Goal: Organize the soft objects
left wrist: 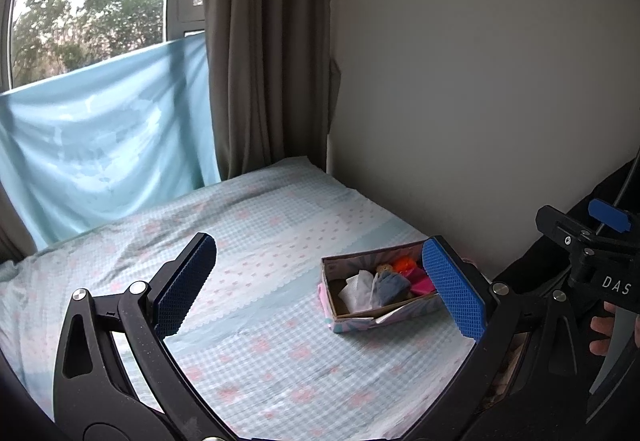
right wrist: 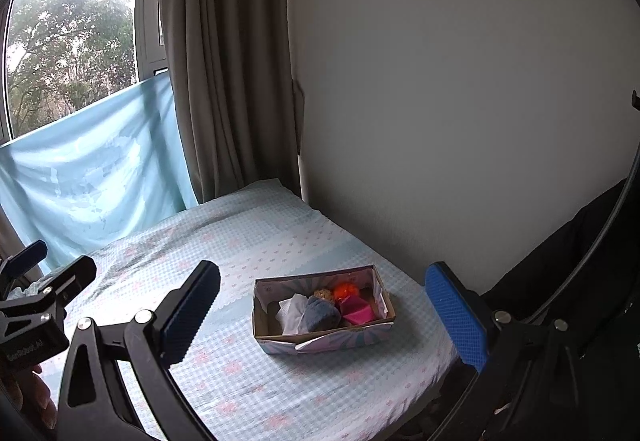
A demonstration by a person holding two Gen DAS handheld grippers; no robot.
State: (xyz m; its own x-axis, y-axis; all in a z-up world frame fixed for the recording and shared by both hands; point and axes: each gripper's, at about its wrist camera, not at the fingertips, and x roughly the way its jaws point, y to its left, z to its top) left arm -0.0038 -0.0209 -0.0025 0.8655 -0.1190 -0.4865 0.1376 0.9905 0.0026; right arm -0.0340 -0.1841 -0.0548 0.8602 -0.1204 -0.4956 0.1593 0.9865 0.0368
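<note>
The left gripper (left wrist: 320, 285) hangs above the bed with its two blue-padded fingers (left wrist: 454, 291) spread wide and nothing between them. The right gripper (right wrist: 324, 315) is the same: jaws released, pads far apart, empty, held above the bed. In the left wrist view the right gripper's black body shows at the right edge, with the fingers of a hand (left wrist: 602, 329) around its grip; in the right wrist view the left gripper's body shows at the left edge.

The landmark is the shallow cardboard box (right wrist: 276, 321), wrapped in pale patterned paper, which sits on the bed sheet (right wrist: 240, 241) near the wall side. Both grippers are above and on the near side of the box, apart from it. In the left wrist view the box sits just beside the right-hand pad, which hides its far right corner.

Inside the box lie the soft objects. A white crumpled cloth (right wrist: 294, 311) fills the left part, a grey-blue cloth (right wrist: 322, 315) lies against it in the middle, and a pink piece (right wrist: 358, 311) takes the right end. Behind these, toward the box's back wall, sit a small tan plush (right wrist: 323, 294) and an orange ball (right wrist: 343, 291), side by side.

Beyond the box, the checked blue sheet runs back to a brown curtain (right wrist: 216, 81), a light blue cloth (right wrist: 92, 177) hung below the window (right wrist: 68, 41), and a plain wall (right wrist: 460, 81) to the box's right.
</note>
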